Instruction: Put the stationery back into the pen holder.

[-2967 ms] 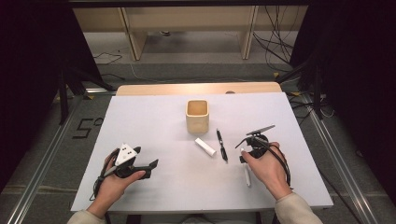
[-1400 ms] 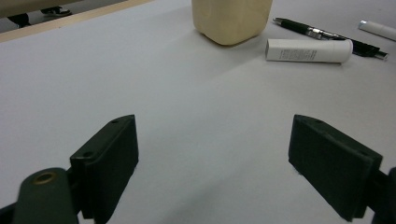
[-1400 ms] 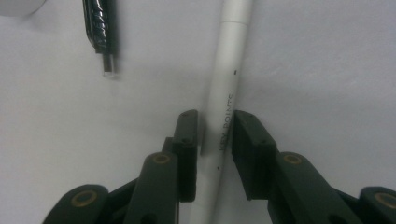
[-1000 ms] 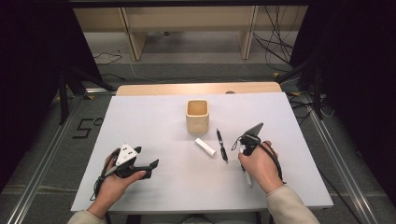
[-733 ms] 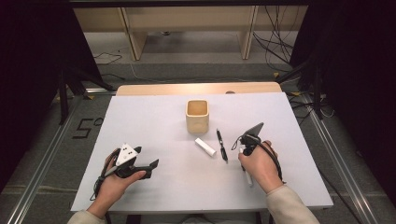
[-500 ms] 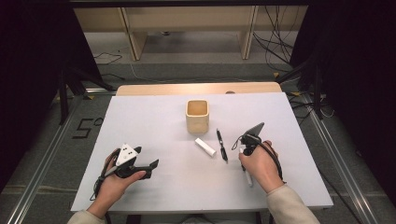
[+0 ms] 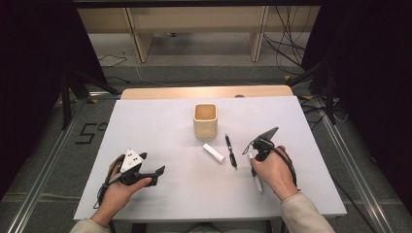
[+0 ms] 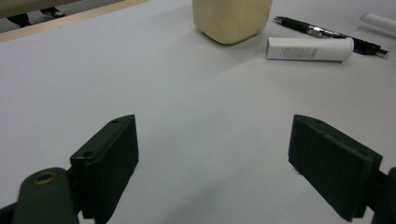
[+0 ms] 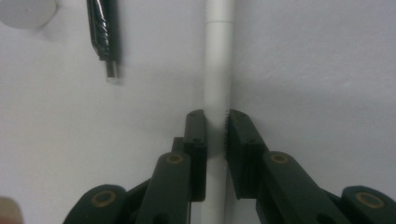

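Observation:
My right gripper (image 7: 254, 156) points down at the table with its jaws shut on a white pen (image 9: 217, 70); one jaw presses each side of the barrel. The pen (image 7: 258, 185) lies on the table and runs under the right hand. Just left of it lie a black pen (image 7: 231, 151) and a short white tube (image 7: 213, 152). A cream square cup (image 7: 205, 120) stands upright behind them. My left gripper (image 7: 154, 175) rests at the front left with its jaws wide open (image 8: 215, 154) and nothing between them, facing the cup (image 8: 232, 18) and tube (image 8: 308, 48).
The white tabletop (image 7: 160, 126) has bare room on its left half and between the two hands. A wooden strip (image 7: 204, 92) runs along the far edge. Beyond it stand shelf legs and cables on the floor.
Since three seconds ago my right hand has shifted left over the white pen and tipped its gripper down, jaws shut on the pen. The left gripper has not moved.

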Tool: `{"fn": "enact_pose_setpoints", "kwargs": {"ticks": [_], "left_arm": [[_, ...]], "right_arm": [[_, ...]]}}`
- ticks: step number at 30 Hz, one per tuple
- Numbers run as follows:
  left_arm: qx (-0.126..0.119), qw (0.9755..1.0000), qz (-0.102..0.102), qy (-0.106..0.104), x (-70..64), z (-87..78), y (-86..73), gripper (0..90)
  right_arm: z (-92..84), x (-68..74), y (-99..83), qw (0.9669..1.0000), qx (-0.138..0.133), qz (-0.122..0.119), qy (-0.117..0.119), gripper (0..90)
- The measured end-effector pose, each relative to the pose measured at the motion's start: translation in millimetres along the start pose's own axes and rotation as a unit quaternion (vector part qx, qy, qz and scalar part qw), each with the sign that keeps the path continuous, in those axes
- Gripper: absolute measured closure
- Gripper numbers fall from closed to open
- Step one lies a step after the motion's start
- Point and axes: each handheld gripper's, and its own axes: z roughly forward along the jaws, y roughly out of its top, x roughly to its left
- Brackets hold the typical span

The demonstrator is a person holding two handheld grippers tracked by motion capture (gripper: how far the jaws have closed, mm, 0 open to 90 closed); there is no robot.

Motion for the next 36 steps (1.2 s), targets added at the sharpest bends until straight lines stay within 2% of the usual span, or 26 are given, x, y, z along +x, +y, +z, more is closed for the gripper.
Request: {"fn": "enact_pose_setpoints", "kwargs": {"ticks": [4, 5, 8, 9, 12, 15, 16, 17, 18, 19, 20, 21, 22, 23, 25, 27, 31, 32, 33, 34, 35, 36], "left_arm": [[0.000, 1.0000, 0.000, 0.000, 0.0, -0.1, -0.1, 15.8], [0.000, 1.0000, 0.000, 0.000, 0.0, -0.1, -0.1, 15.8], [0.000, 1.0000, 0.000, 0.001, 0.0, -0.1, -0.1, 15.8], [0.000, 1.0000, 0.000, 0.001, 0.0, -0.1, 0.0, 15.8], [0.000, 1.0000, 0.001, 0.001, -0.1, 0.0, 0.0, 15.8], [0.000, 1.0000, 0.001, 0.001, 0.1, -0.1, 0.0, 15.8], [-0.001, 1.0000, 0.001, 0.001, 0.2, -0.2, 0.0, 15.8], [-0.001, 1.0000, 0.001, 0.001, 0.2, -0.2, 0.0, 15.8], [-0.001, 1.0000, 0.001, 0.002, 0.3, -0.3, 0.0, 15.8], [-0.001, 1.0000, 0.001, 0.002, 0.4, -0.3, 0.0, 15.8], [-0.001, 1.0000, 0.001, 0.002, 0.4, -0.3, 0.0, 15.8], [-0.001, 1.0000, 0.001, 0.002, 0.4, -0.3, 0.0, 15.8], [-0.001, 1.0000, 0.001, 0.002, 0.4, -0.4, 0.0, 15.8], [-0.001, 1.0000, 0.002, 0.003, 0.3, -0.4, 0.0, 15.8], [-0.002, 1.0000, 0.001, 0.003, 0.3, -0.5, 0.0, 15.8], [-0.002, 1.0000, 0.001, 0.003, 0.3, -0.6, 0.1, 15.8], [-0.002, 1.0000, 0.001, 0.003, 0.3, -0.7, 0.1, 15.8], [-0.003, 1.0000, 0.001, 0.003, 0.2, -0.7, 0.1, 15.8], [-0.003, 1.0000, 0.000, 0.003, 0.3, -0.7, 0.1, 15.8], [-0.003, 1.0000, 0.001, 0.003, 0.3, -0.7, 0.1, 15.8], [-0.003, 1.0000, 0.001, 0.003, 0.4, -0.7, 0.1, 15.8], [-0.003, 1.0000, 0.001, 0.003, 0.4, -0.8, 0.2, 15.8]], "right_arm": [[-5.2, -0.9, -1.3, 0.9998, -0.019, -0.009, 0.004, 79.5], [-8.1, -1.8, -2.3, 0.9993, -0.033, -0.014, 0.007, 79.5], [-11.1, -2.5, -3.8, 0.9983, -0.050, -0.028, 0.013, 79.5], [-11.1, -2.5, -3.8, 0.9983, -0.050, -0.028, 0.013, 79.5], [-14.0, -2.4, -5.4, 0.9966, -0.070, -0.043, 0.011, 79.5], [-17.0, -2.7, -6.1, 0.9929, -0.103, -0.060, 0.004, 79.4], [-19.5, -3.4, -6.1, 0.9893, -0.127, -0.071, 0.002, 79.4], [-19.5, -3.4, -6.1, 0.9893, -0.127, -0.071, 0.002, 79.4], [-21.7, -3.9, -6.6, 0.9846, -0.154, -0.082, -0.004, 79.4], [-22.5, -4.3, -7.0, 0.9825, -0.163, -0.090, -0.003, 79.4], [-22.5, -4.3, -7.0, 0.9825, -0.163, -0.090, -0.003, 79.4], [-22.8, -4.2, -7.5, 0.9797, -0.176, -0.096, -0.002, 79.4], [-23.0, -4.3, -7.9, 0.9785, -0.182, -0.097, -0.003, 79.4], [-22.9, -5.1, -8.8, 0.9759, -0.194, -0.099, 0.004, 79.5], [-22.7, -5.2, -9.1, 0.9753, -0.198, -0.098, 0.006, 79.5], [-22.9, -5.7, -9.8, 0.9730, -0.208, -0.099, 0.009, 79.5], [-24.7, -8.0, -11.7, 0.9649, -0.238, -0.109, 0.017, 79.5], [-25.7, -8.6, -12.6, 0.9606, -0.252, -0.114, 0.020, 79.5], [-25.7, -8.6, -12.6, 0.9606, -0.252, -0.114, 0.020, 79.5], [-26.3, -9.3, -13.2, 0.9558, -0.267, -0.121, 0.023, 79.5], [-26.3, -9.3, -13.2, 0.9558, -0.267, -0.121, 0.023, 79.5], [-26.6, -9.4, -13.4, 0.9542, -0.271, -0.124, 0.023, 79.5]]}}
